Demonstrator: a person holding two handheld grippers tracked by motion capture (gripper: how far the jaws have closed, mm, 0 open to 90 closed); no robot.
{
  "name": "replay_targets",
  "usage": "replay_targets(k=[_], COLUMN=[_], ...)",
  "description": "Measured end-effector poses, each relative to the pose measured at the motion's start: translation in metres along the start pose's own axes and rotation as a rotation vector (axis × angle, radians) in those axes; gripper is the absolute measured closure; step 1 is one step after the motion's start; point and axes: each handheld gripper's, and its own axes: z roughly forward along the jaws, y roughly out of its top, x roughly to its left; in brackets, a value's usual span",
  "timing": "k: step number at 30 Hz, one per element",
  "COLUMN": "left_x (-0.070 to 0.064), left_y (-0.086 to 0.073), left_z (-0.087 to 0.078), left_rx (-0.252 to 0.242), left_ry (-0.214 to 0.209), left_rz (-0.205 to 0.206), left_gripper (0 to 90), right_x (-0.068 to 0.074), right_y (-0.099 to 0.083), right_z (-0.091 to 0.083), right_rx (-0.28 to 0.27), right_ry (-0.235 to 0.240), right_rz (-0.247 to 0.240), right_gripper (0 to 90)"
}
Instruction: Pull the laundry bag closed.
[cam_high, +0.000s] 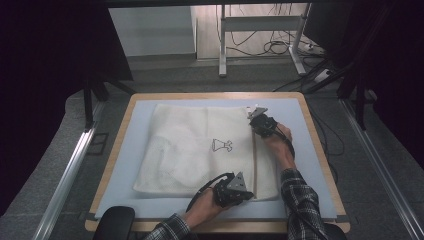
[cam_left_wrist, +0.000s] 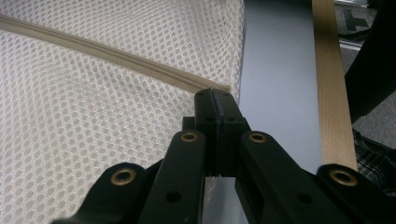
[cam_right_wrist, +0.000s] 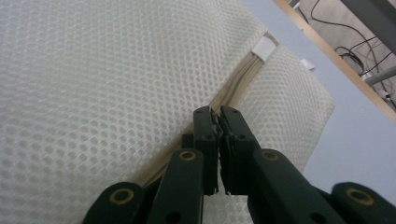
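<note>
The white mesh laundry bag (cam_high: 200, 150) lies flat in the middle of the grey mat (cam_high: 125, 150), its beige zipper (cam_high: 254, 165) running along its right side. My left gripper (cam_high: 245, 192) sits at the near end of that zipper; in the left gripper view my jaws are pressed together, pinching the zipper's end (cam_left_wrist: 212, 88). My right gripper (cam_high: 256, 120) is at the far end, jaws nearly closed on something small at the zipper line (cam_right_wrist: 229, 95), just short of a white tag (cam_right_wrist: 264, 46).
</note>
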Motion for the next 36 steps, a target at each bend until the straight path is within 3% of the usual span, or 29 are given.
replay_targets(k=[22,36], left_x=[0.001,0.001], left_y=[0.000,0.000], left_z=[0.000,0.000], left_rx=[-0.001,-0.002], left_ry=[-0.005,-0.010], left_rz=[-0.006,-0.013], left_gripper=[90.0,89.9], right_x=[-0.013,-0.025], right_y=[0.010,0.019], right_z=[0.017,0.027], right_rx=[-0.006,0.005], right_ry=[-0.013,-0.010], right_rz=[0.004,-0.027], right_gripper=[84.2,83.3])
